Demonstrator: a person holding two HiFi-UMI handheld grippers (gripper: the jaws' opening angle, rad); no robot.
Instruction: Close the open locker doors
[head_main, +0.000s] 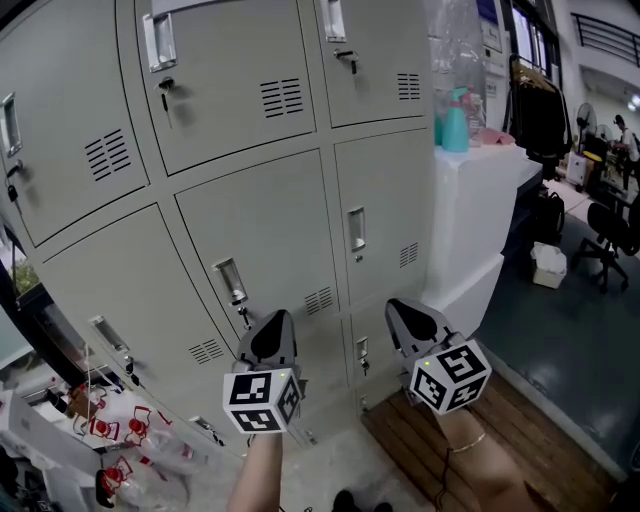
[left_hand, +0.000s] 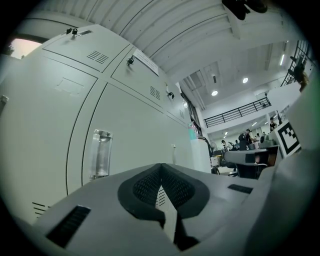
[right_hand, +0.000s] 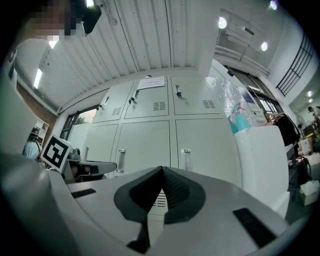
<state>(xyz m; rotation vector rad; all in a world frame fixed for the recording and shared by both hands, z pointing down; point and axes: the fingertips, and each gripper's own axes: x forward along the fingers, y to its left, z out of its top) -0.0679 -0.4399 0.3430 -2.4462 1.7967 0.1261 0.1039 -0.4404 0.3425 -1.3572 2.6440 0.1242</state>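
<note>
A white counter (head_main: 480, 200) bearing a teal spray bottle (head_main: 455, 120) stands at the edge of the dark floor (head_main: 545, 330), with wooden planks (head_main: 500, 440) nearer, an office chair (head_main: 605, 235) beyond, and round lamps (right_hand: 222, 22) shining from the ribbed white ceiling (right_hand: 145, 35).

No legible text, number or brand found. A paper label (right_hand: 151, 82) on the lockers (right_hand: 145, 142) is too small to read.

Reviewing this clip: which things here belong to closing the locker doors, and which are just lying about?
Job in hand: locker doors, those in view shut; left gripper, shut, empty; right gripper, shut, empty.
Lying about: teal spray bottle on the white cabinet; plastic bags; office chair; white box.
</note>
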